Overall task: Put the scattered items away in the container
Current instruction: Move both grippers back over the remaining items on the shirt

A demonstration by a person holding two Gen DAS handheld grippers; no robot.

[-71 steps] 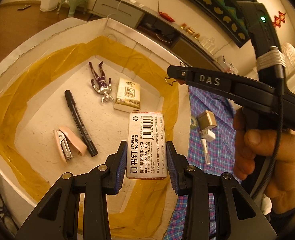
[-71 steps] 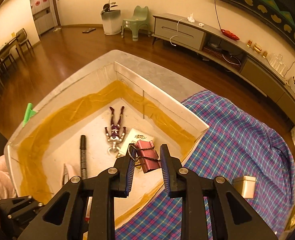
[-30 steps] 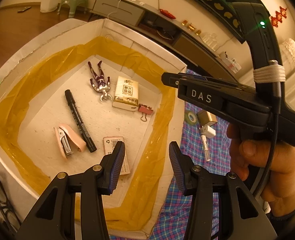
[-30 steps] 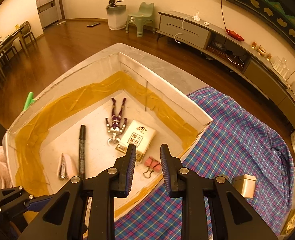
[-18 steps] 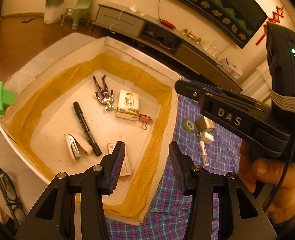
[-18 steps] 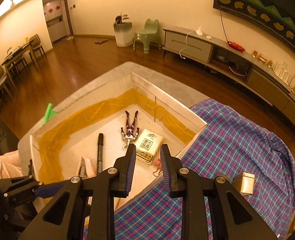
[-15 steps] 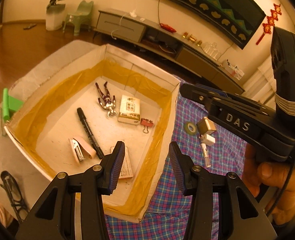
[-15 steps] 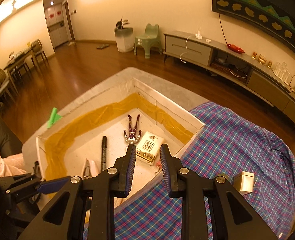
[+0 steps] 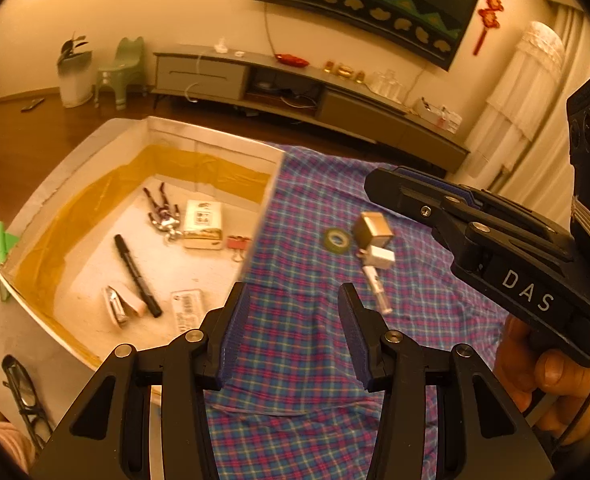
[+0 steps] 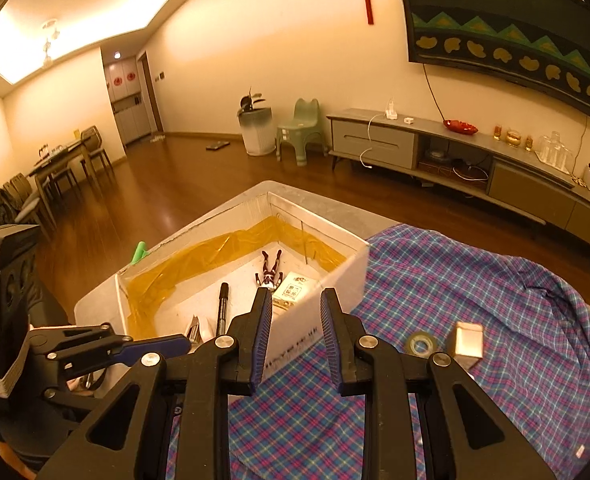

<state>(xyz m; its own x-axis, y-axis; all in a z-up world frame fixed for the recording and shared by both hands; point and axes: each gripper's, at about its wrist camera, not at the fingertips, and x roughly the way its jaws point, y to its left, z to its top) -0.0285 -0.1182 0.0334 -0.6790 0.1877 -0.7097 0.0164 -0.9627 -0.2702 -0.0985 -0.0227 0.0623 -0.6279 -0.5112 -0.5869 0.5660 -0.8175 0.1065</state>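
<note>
Both grippers' jaws, left (image 9: pixel 293 328) wide and right (image 10: pixel 296 334) narrower, were open and empty, so grabbing the tape (image 9: pixel 337 239), touching the block (image 9: pixel 373 227) beside the box (image 9: pixel 273 184), might knock the block.

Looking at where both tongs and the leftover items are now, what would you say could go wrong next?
1. The tape roll, small box, white adapter and thin tube lie bunched together on the plaid cloth; grabbing one may knock its neighbours.
2. The cloth is loose and wrinkled, so open tongs might pinch fabric too.
3. Both tongs hover close, so they might collide.
</note>
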